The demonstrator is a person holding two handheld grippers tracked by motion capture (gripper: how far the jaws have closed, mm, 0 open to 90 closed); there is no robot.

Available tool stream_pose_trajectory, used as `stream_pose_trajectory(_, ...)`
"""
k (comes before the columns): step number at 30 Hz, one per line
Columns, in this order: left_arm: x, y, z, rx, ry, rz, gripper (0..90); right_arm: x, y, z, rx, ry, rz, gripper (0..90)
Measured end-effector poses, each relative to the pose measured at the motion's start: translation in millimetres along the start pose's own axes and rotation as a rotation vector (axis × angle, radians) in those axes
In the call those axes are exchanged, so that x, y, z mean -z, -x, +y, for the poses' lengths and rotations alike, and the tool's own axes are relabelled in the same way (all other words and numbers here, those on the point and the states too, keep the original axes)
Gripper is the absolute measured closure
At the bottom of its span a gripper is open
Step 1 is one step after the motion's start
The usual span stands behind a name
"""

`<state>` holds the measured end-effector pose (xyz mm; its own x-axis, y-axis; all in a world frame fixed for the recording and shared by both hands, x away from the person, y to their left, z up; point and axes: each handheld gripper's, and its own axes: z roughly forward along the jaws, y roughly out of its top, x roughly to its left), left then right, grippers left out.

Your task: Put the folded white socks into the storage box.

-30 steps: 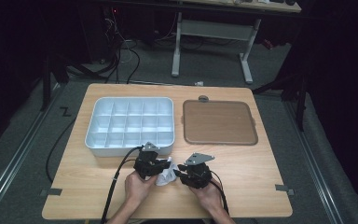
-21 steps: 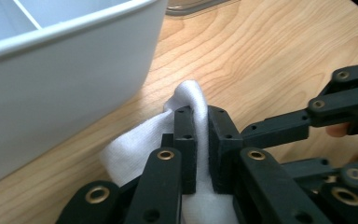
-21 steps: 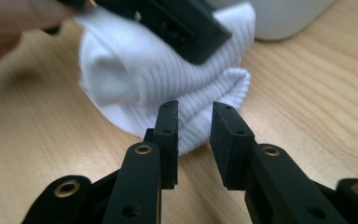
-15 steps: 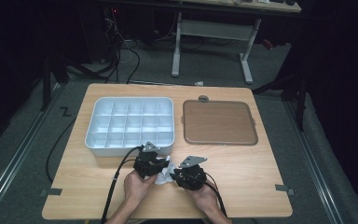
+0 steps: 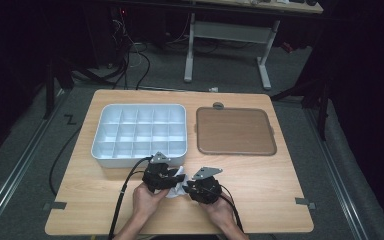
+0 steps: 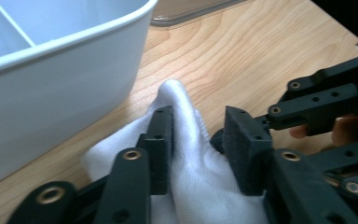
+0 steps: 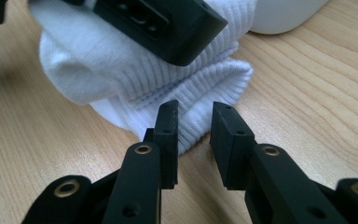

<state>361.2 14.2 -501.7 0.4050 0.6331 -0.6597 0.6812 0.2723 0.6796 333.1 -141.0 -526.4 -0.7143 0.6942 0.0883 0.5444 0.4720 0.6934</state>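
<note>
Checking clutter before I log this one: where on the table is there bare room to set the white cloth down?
Bare wood lies right of the right hand-held gripper, below the brown tray, and left of the left hand-held gripper, below the white divided box. It is crowded at front centre, where both hand-held grippers meet over the white cloth, close to the box's front wall.

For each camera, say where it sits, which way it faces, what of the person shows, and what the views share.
High view: above the near table edge, facing forward and down on the wooden table; both hands show.
Left gripper view: on the left gripper, facing the white knitted sock and pale grey divided tray.
Right gripper view: on the right gripper, low over the wood.
Shared: all three show the sock.
</note>
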Motion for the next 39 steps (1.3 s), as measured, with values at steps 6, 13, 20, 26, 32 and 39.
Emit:
stream_pose_trajectory(6,5.4,3.0,2.4,0.011,0.012,-0.034,55.3,0.2,0.4,0.1,0.004,0.001,-0.002,72.6)
stream_pose_trajectory(13,12.5,4.7,6.5,0.025,0.019,-0.075,54.0,1.6,0.3,0.1,-0.005,0.005,-0.004,71.5)
stream_pose_trajectory(20,18.6,4.7,10.8,0.028,0.040,-0.082,53.8,6.7,1.4,0.2,-0.012,0.012,-0.011,71.2)
stream_pose_trajectory(26,28.3,3.8,15.7,0.036,0.064,-0.090,53.4,14.9,1.1,0.1,-0.017,0.025,-0.013,71.2)
stream_pose_trajectory(32,39.7,-3.9,20.2,0.032,0.093,-0.059,53.4,24.5,1.5,-0.7,-0.023,0.042,-0.009,73.5)
stream_pose_trajectory(39,44.7,-20.1,14.2,0.028,0.090,-0.002,53.4,39.6,0.0,3.6,-0.011,0.066,-0.021,75.6)
